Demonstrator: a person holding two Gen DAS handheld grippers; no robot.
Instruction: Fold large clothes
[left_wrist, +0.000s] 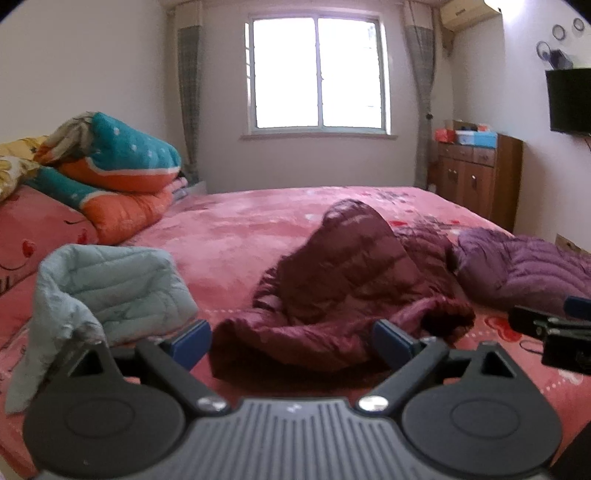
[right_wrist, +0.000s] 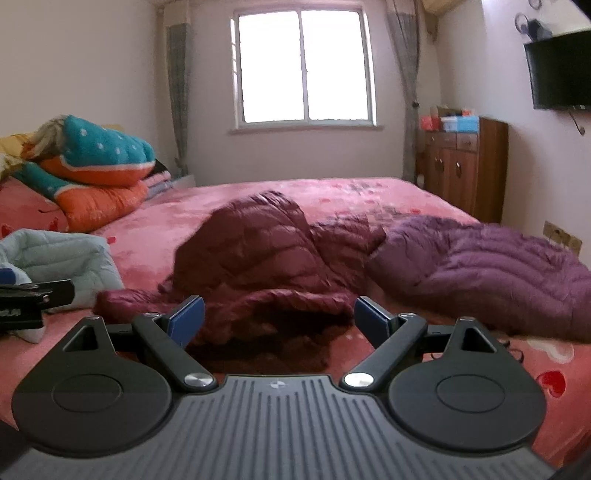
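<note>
Three puffy jackets lie on the pink bed (left_wrist: 236, 229); we face the crumpled maroon jacket (left_wrist: 354, 280) in the middle. Our left gripper (left_wrist: 291, 341) and right gripper (right_wrist: 279, 317) gape wide, holding nothing. We judge it light, soft and slippery, so we pinch hem or cuff (left_wrist: 447, 317) seams.

Bed (left_wrist: 240, 229) carries three puffer jackets: one at the left edge (left_wrist: 110, 284), one crumpled mid-bed (left_wrist: 343, 266), one at right (left_wrist: 524, 266) touching the middle one. Folded quilts (left_wrist: 118, 166) stacked at far left, on the pillow (left_wrist: 33, 225). Window (left_wrist: 317, 74) behind the bed, cabinet (left_wrist: 476, 173) at far right, boxes (left_wrist: 469, 136) on it, TV (left_wrist: 569, 99) on the right wall.
</note>
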